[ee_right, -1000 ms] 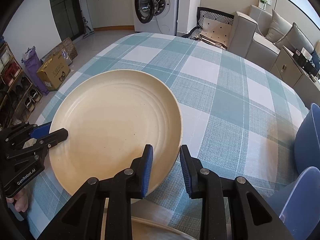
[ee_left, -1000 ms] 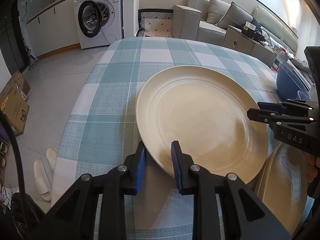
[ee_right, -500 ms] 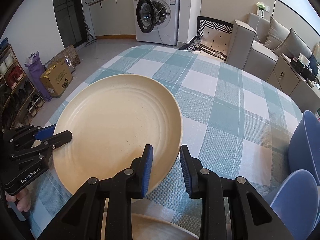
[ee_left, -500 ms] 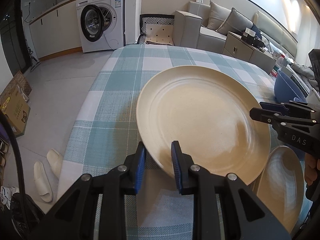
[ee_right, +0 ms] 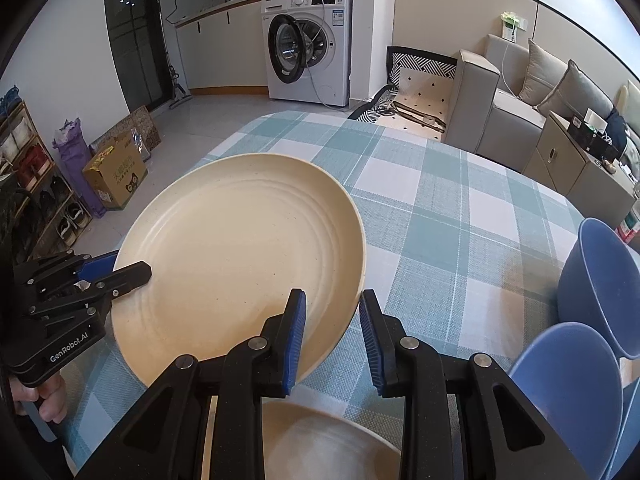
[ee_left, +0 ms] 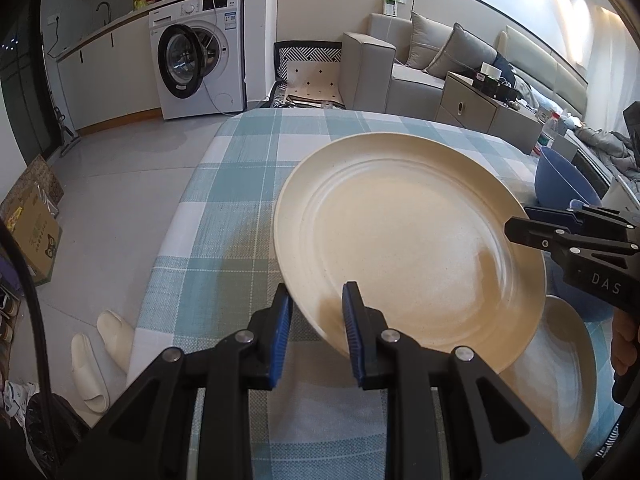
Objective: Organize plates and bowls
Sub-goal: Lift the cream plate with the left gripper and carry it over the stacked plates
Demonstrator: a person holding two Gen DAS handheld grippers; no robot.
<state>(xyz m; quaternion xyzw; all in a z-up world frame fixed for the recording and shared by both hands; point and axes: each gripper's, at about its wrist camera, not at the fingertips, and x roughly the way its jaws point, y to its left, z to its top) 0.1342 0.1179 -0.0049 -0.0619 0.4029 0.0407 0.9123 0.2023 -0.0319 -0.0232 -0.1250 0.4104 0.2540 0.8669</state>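
Observation:
A large cream plate (ee_left: pixel 408 240) hangs tilted above the checked table, held from two sides. My left gripper (ee_left: pixel 316 292) is shut on its near-left rim, and the right wrist view shows that gripper (ee_right: pixel 132 265) at the plate's left edge. My right gripper (ee_right: pixel 333 296) is shut on the plate (ee_right: pixel 240 248) at its near-right rim; the left wrist view shows it (ee_left: pixel 518 222) on the right. A second cream plate (ee_left: pixel 560 380) lies on the table under the lifted one, also visible (ee_right: pixel 320 440) below my right fingers.
Two blue bowls (ee_right: pixel 600 280) (ee_right: pixel 568 396) stand at the table's right side. The table (ee_right: pixel 460 220) has a teal and white checked cloth. Beyond it are a washing machine (ee_left: pixel 200 56), a sofa (ee_left: pixel 400 72), slippers (ee_left: pixel 100 360) and a cardboard box (ee_right: pixel 116 176) on the floor.
Both grippers have risen with the cream plate held between them. The table has dropped away, and more of the second plate shows beneath.

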